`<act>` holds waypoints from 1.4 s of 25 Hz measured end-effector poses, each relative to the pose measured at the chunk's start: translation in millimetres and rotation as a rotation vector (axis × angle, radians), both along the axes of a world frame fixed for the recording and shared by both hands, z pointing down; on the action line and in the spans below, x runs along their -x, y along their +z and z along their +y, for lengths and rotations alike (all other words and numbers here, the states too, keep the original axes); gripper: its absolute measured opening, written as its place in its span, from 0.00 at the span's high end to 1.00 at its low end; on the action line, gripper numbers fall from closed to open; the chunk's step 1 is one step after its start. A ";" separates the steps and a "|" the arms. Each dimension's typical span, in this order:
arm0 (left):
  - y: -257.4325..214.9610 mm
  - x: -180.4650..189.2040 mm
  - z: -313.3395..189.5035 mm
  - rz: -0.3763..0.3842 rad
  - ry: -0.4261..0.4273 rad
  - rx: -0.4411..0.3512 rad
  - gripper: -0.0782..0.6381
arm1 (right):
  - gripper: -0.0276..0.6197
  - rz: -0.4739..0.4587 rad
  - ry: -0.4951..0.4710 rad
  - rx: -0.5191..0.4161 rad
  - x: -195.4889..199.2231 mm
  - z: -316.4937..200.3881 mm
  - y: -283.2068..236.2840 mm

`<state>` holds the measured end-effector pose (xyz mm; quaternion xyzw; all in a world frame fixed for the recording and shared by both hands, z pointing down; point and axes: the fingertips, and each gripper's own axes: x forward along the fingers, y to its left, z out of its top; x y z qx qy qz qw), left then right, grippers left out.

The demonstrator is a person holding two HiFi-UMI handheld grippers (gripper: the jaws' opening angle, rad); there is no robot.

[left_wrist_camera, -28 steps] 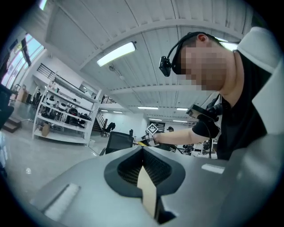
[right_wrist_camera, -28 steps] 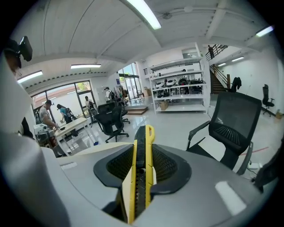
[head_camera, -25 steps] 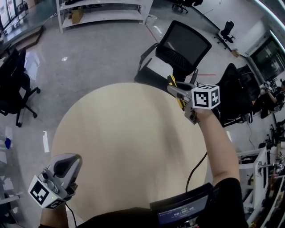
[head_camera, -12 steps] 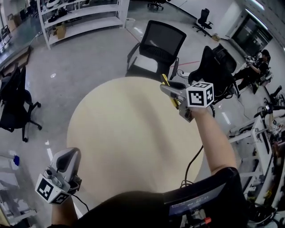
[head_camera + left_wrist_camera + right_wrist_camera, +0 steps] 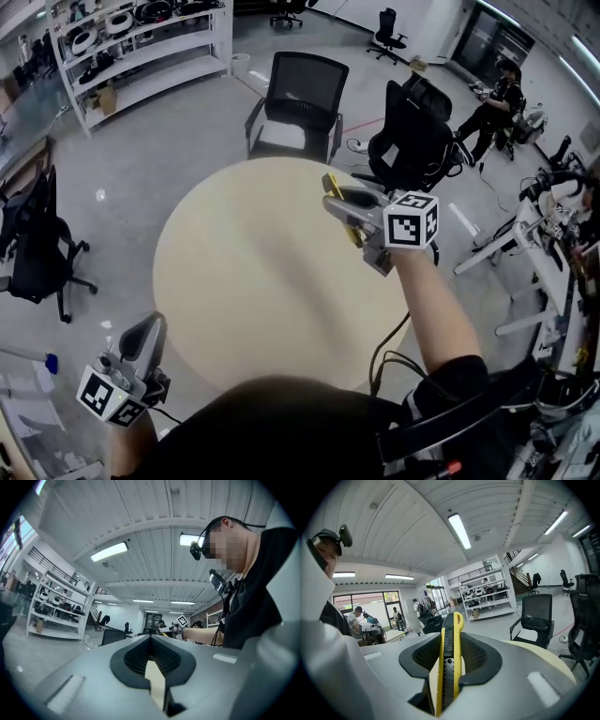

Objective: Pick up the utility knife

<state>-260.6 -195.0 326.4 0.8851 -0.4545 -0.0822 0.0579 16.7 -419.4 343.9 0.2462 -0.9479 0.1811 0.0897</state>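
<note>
My right claw [image 5: 339, 204] is pinching the utility knife [image 5: 449, 663] between its pads. The knife's yellow body and black slider run straight out past the claw's tips. The round table [image 5: 244, 281] lies below that claw, clear of the knife. My left claw [image 5: 148, 330] is pressed together with nothing in it, just off the table's near edge and well apart from the right one.

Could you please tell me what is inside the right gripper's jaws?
The right gripper is shut on a yellow utility knife; its lower end is covered by the gripper's body.
</note>
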 end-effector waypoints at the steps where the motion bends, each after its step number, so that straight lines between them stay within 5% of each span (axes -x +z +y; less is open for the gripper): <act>1: -5.2 -9.2 9.9 -0.009 -0.005 -0.006 0.90 | 0.73 -0.010 -0.005 -0.007 -9.6 13.4 -4.1; 8: -32.4 -108.5 65.0 0.024 -0.026 -0.061 0.90 | 0.73 -0.070 -0.018 -0.003 -99.8 88.9 -4.0; 16: -42.7 -207.0 96.5 -0.040 -0.045 -0.072 0.90 | 0.73 -0.106 -0.021 0.034 -210.1 137.1 30.8; 25: -37.8 -301.3 98.1 -0.091 -0.052 0.000 0.90 | 0.73 -0.181 -0.051 0.074 -286.5 144.5 72.9; 30: -49.6 -316.8 97.6 -0.137 -0.014 -0.017 0.90 | 0.73 -0.211 -0.040 0.104 -293.0 149.8 76.3; 35: -57.1 -284.0 112.1 -0.103 0.002 -0.054 0.90 | 0.73 -0.192 -0.022 0.067 -266.1 168.4 51.7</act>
